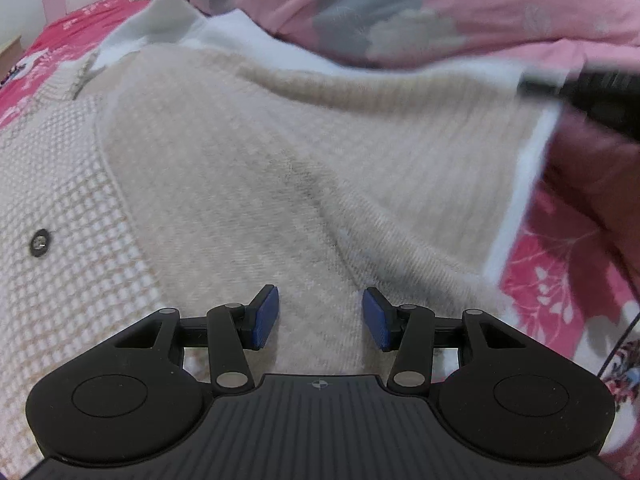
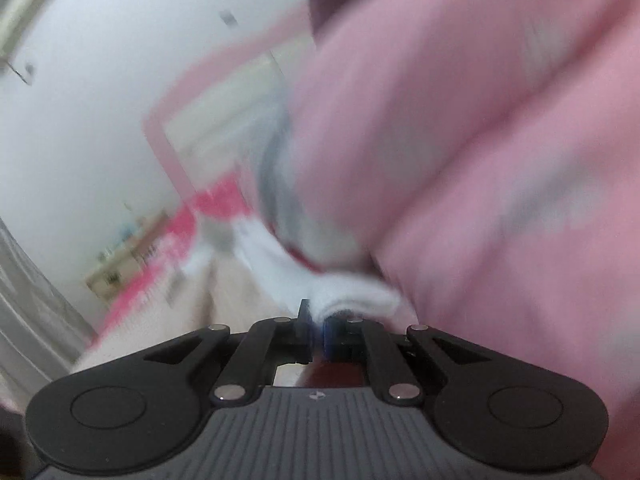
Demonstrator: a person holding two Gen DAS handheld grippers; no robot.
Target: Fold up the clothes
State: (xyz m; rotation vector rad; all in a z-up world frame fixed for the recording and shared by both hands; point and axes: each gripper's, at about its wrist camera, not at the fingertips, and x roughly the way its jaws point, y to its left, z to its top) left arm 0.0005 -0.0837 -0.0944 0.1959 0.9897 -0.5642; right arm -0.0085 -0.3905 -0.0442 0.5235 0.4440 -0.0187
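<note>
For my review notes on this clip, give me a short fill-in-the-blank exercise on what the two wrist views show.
1. The left gripper hovers over the beige sweater with its jaws ____.
2. The right gripper is shut on the sweater's ____ edge.
3. The pads on the left gripper are ____ in colour.
4. A pink ____ lies beyond the sweater.

Missing words: open; white; blue; quilt

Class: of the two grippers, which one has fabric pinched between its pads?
The right gripper: its jaws are shut on the garment's white edge. The left gripper stands open above the beige knit.
</note>
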